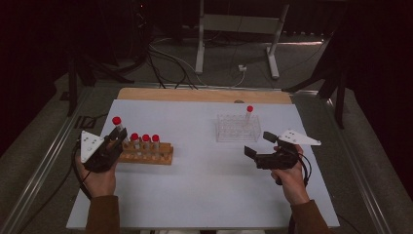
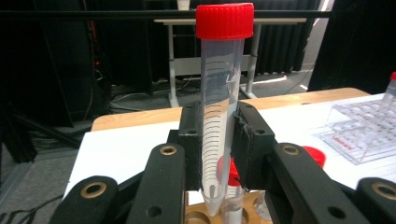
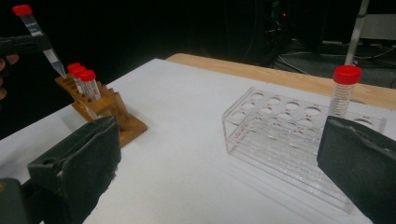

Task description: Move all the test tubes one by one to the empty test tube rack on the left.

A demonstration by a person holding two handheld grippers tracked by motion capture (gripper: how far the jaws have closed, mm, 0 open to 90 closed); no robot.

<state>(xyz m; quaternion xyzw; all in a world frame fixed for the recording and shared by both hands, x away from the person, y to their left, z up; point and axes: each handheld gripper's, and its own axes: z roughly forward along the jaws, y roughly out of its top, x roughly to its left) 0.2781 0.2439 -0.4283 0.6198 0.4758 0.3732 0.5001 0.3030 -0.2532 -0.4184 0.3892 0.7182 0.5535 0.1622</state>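
Your left gripper (image 1: 118, 138) is clamped on a red-capped tube (image 2: 219, 100), its two black pads pressing the clear graduated barrel from either side just above the tapered tip. In the left gripper view the tube stands nearly upright between the jaws, cap at the top of the frame, and its pointed end hangs just above the holes of the wooden rack (image 1: 146, 155), clear of the wood. In the high view you hold it at the rack's left end, lifted above the three other red-capped tubes (image 1: 145, 142) that sit in a row in the rack. The right gripper view shows the same tube tilted, its tip pointing down toward the near end of the rack. Your right gripper (image 1: 259, 145) has its jaws standing wide apart with nothing between them; it rests over the white table (image 1: 195, 195) on your right side, just in front of the clear plastic rack (image 1: 237, 129) and apart from it. One more red-capped tube (image 3: 343, 91) stands upright in a hole at the far right corner of that clear rack, while the holes around it show bare. The two racks lie well apart, wooden one to your left, clear one to your right, with bare table between them.
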